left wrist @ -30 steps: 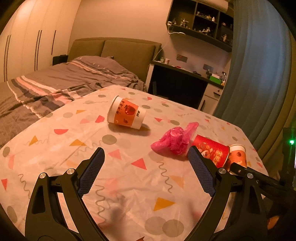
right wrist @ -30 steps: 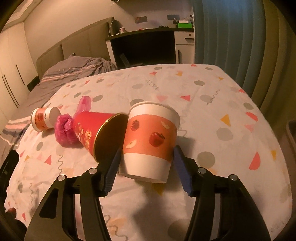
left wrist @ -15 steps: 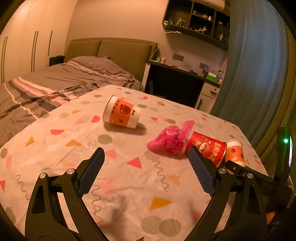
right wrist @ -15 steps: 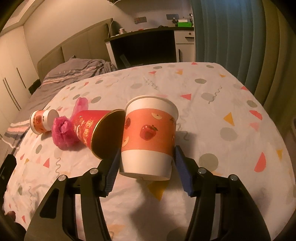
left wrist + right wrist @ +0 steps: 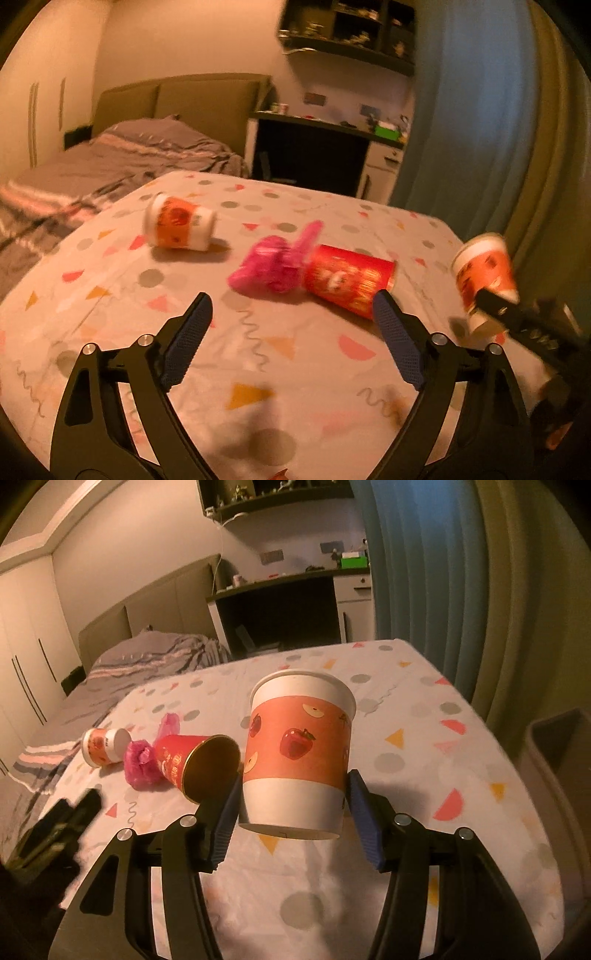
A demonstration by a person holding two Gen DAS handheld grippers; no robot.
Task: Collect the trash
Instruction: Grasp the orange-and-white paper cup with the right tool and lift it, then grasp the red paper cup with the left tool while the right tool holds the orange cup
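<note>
My right gripper [image 5: 293, 801] is shut on an upright white paper cup with an orange apple band [image 5: 299, 753], held just above the table [image 5: 406, 738]; the left wrist view shows that cup [image 5: 484, 273] at the far right. A red cup [image 5: 347, 280] lies on its side with a crumpled pink plastic bag [image 5: 269, 266] against it. Another orange-and-white cup [image 5: 181, 225] lies tipped over further left. My left gripper [image 5: 291, 301] hovers over the cloth just short of the bag, its jaws closing with nothing between them.
The table carries a cloth patterned with dots and triangles. A grey bin [image 5: 554, 746] stands beside its right edge. A bed [image 5: 129, 162] lies behind to the left, with a dark desk [image 5: 314, 155] and blue curtain [image 5: 461, 110] beyond.
The right gripper has lifted the apple cup off the table and away from the red cup. The left gripper has swung right towards the bag and red cup, and its jaws have narrowed slightly.
</note>
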